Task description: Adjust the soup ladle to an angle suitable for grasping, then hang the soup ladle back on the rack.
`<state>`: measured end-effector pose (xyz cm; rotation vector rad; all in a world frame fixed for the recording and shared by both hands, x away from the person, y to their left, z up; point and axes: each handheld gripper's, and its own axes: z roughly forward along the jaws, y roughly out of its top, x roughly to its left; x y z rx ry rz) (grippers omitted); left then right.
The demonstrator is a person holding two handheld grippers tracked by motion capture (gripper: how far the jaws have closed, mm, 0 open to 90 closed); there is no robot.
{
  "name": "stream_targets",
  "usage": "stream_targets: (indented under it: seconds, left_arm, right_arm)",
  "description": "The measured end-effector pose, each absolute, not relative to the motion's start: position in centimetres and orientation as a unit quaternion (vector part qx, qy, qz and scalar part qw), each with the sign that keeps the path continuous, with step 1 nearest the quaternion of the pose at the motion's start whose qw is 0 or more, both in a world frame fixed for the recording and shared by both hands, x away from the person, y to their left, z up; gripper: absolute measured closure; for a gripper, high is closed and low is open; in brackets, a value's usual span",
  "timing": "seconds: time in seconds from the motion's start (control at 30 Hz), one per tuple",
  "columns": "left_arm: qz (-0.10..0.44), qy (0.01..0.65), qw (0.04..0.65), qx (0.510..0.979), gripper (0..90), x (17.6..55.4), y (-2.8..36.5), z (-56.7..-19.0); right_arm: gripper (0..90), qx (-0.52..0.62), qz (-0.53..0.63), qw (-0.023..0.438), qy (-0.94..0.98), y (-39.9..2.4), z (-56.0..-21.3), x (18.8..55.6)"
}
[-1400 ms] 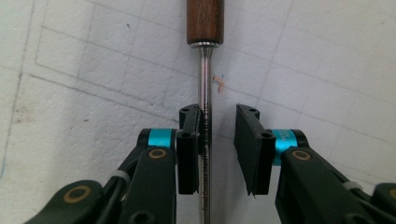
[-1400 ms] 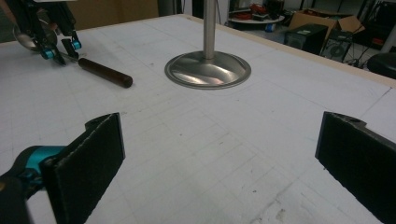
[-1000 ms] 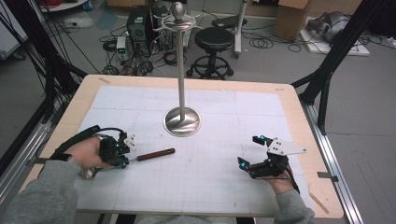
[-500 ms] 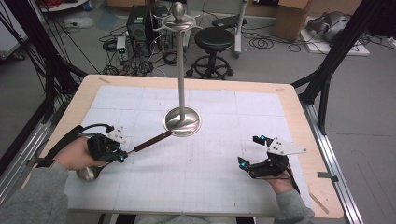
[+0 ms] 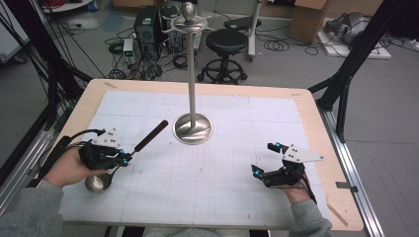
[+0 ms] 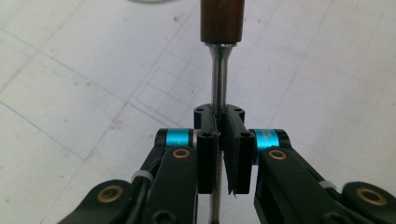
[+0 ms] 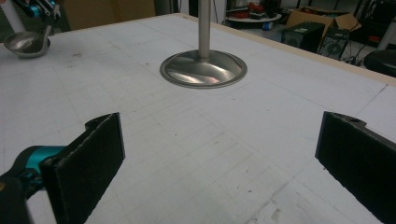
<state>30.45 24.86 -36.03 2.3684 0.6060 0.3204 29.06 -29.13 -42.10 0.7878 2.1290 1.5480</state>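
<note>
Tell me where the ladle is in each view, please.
High view: the ladle is at lower left, held by the left gripper.
Left gripper view: its metal stem and wooden handle rise at top centre, between shut jaws.
Right gripper view: its bowl is at top left.
Shared landmark: the stand.

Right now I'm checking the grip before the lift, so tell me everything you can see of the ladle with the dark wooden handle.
The steel ladle with the dark wooden handle has a round, shiny metal bowl, a thin metal shaft and a brown wooden grip at its far end. The left gripper is shut on the thin shaft just below the wood. The ladle is tilted: the handle points toward the metal stand's round base without touching it, and the bowl hangs low beside the hand, close over the white gridded mat; whether it touches the mat I cannot tell.
</note>
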Motion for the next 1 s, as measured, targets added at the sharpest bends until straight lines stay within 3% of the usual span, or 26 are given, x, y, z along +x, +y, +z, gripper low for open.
stream_targets:
  seconds: [1.0]
  left_arm:
    - [0.134,0.317,0.501,0.794,84.2,29.9,28.0,-34.1]
  right_arm:
    - [0.4,0.274,0.557,0.195,0.759,-28.5,-42.0,29.8]
